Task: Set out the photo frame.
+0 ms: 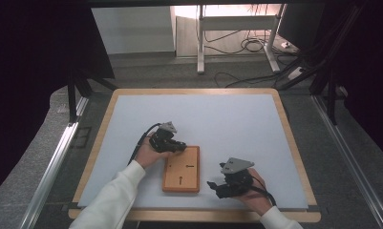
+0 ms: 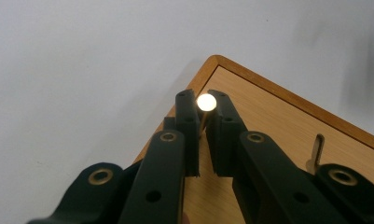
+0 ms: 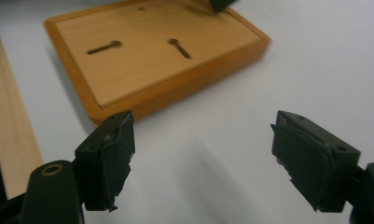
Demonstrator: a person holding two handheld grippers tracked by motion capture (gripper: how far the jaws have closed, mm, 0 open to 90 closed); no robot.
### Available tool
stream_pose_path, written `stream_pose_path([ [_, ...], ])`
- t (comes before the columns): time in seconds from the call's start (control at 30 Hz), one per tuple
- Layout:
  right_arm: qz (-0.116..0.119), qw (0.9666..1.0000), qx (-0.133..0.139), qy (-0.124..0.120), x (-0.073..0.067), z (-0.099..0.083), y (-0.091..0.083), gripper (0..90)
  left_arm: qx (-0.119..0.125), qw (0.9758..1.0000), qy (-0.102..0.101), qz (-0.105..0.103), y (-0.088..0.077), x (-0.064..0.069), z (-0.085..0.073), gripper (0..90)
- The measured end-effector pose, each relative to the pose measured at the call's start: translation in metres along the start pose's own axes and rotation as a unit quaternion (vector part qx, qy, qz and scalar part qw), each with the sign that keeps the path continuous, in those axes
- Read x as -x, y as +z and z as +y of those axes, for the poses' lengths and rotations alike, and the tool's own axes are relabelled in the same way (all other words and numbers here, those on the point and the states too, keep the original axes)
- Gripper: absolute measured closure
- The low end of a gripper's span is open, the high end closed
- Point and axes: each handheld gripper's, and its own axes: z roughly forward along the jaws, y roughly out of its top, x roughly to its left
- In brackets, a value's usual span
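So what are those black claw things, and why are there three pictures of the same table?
They are hand-held grabbers, one in each of a person's hands. The big picture comes from a camera above the table, looking down. There the left gripper sits at the top corner of a flat wooden board, and the right gripper is beside the board, over the pale table mat. The other two pictures come from small cameras riding on the grabbers, looking along their black fingers. In the left gripper view, the fingers pinch a thin peg with a shiny round top at the board's corner. In the right gripper view, the fingers stand wide apart with nothing between them. The board has two keyhole-shaped slots.
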Motion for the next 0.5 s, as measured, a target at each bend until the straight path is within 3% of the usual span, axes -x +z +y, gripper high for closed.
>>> stream_pose_path([
  [0.1,0.016,0.9996,-0.006,-0.024,-0.016,0.011,0.009,17.8,0.000,1.0000,-0.002,-0.004,0.000,-0.001,0.000,84.3],
  [0.23,0.017,0.9984,-0.018,-0.051,-0.028,0.019,0.018,15.8,-0.002,1.0000,-0.004,-0.008,0.000,-0.002,0.001,84.3],
  [0.5,0.016,0.9965,-0.036,-0.074,-0.042,0.026,0.034,14.8,-0.005,0.9997,-0.014,-0.018,0.000,-0.006,0.002,84.2],
])
